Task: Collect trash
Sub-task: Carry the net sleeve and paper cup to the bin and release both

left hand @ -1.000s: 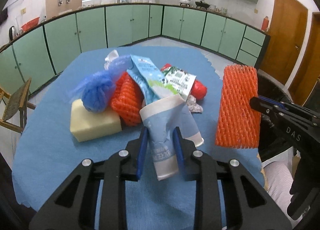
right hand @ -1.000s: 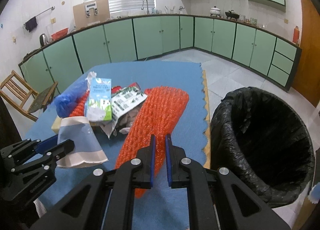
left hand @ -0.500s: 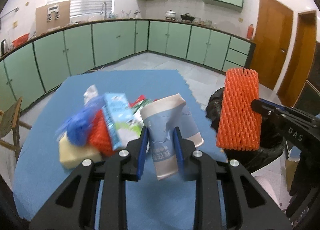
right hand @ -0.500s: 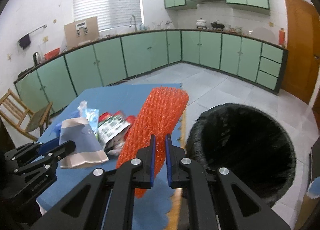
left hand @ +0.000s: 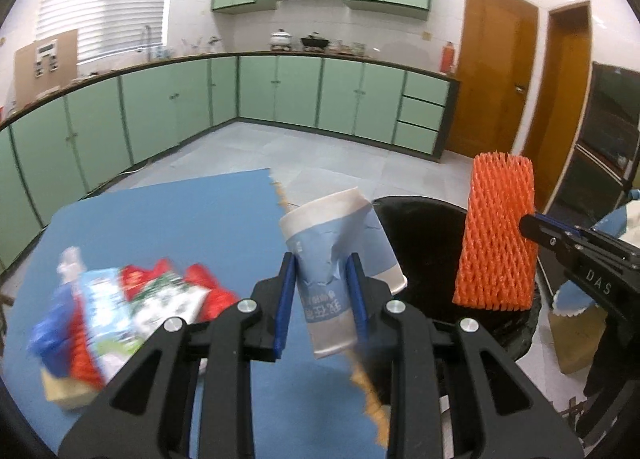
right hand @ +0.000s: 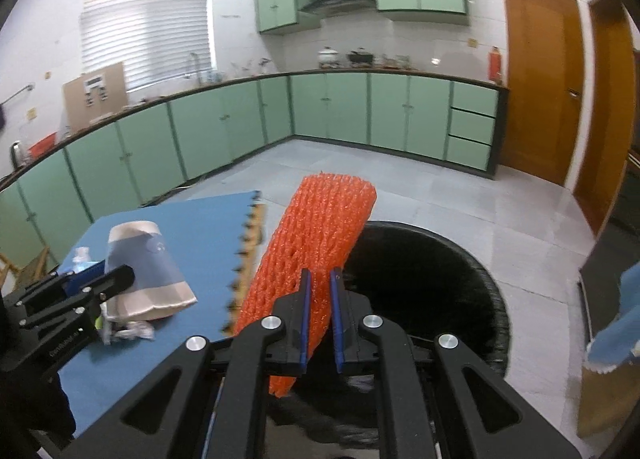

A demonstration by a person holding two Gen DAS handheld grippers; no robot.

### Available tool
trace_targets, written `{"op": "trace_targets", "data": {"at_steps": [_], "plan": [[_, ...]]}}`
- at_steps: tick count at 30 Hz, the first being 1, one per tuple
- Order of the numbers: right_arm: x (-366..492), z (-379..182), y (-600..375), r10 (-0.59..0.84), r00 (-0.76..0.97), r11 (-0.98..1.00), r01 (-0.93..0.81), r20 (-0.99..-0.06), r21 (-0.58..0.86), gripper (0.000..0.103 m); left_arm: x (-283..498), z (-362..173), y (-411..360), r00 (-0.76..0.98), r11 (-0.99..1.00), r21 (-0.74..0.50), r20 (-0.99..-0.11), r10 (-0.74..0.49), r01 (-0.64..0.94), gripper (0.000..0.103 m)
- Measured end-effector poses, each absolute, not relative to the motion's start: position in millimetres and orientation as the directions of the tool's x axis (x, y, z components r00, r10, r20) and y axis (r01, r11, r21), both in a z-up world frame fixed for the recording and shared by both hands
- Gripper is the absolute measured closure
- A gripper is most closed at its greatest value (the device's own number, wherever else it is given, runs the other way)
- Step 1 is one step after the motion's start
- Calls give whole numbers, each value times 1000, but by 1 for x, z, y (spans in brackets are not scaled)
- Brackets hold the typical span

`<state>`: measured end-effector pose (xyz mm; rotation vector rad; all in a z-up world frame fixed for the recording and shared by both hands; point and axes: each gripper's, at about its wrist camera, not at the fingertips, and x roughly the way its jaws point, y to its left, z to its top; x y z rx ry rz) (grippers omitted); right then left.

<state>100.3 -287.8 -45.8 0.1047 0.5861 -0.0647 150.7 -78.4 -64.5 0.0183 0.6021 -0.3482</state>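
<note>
My left gripper (left hand: 321, 301) is shut on a crumpled blue-and-white paper cup (left hand: 332, 259), held in the air at the table's right edge; the cup also shows in the right wrist view (right hand: 146, 271). My right gripper (right hand: 319, 313) is shut on an orange foam net sleeve (right hand: 320, 235), held upright over the black-lined trash bin (right hand: 460, 279). In the left wrist view the sleeve (left hand: 498, 231) hangs above the bin (left hand: 424, 227), right of the cup.
More trash lies on the blue table cloth (left hand: 180, 219) at the left: a milk carton (left hand: 108, 319), a red-and-green wrapper (left hand: 168, 295), a blue bag (left hand: 48, 335) and a yellow sponge (left hand: 64, 391). Green cabinets (right hand: 360, 111) line the walls. Wooden doors (right hand: 540, 79) stand at the right.
Both grippers swung right, away from the trash pile and toward the bin. The sleeve is now over the bin mouth and the cup is at the table edge.
</note>
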Motion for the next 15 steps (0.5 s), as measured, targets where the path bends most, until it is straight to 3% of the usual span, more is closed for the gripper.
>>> {"op": "trace_targets", "data": {"at_steps": [12,15], "plan": [[126,-89,-358,-119,776,979,197,-619,59,93,207,-104,-181,696,900,-69,-609,-379,430,77],[134,-103,-374,-109,756,975,207,-645,78,89,218,-115,-195,671,891,-69,-633,-386,449,71]]}}
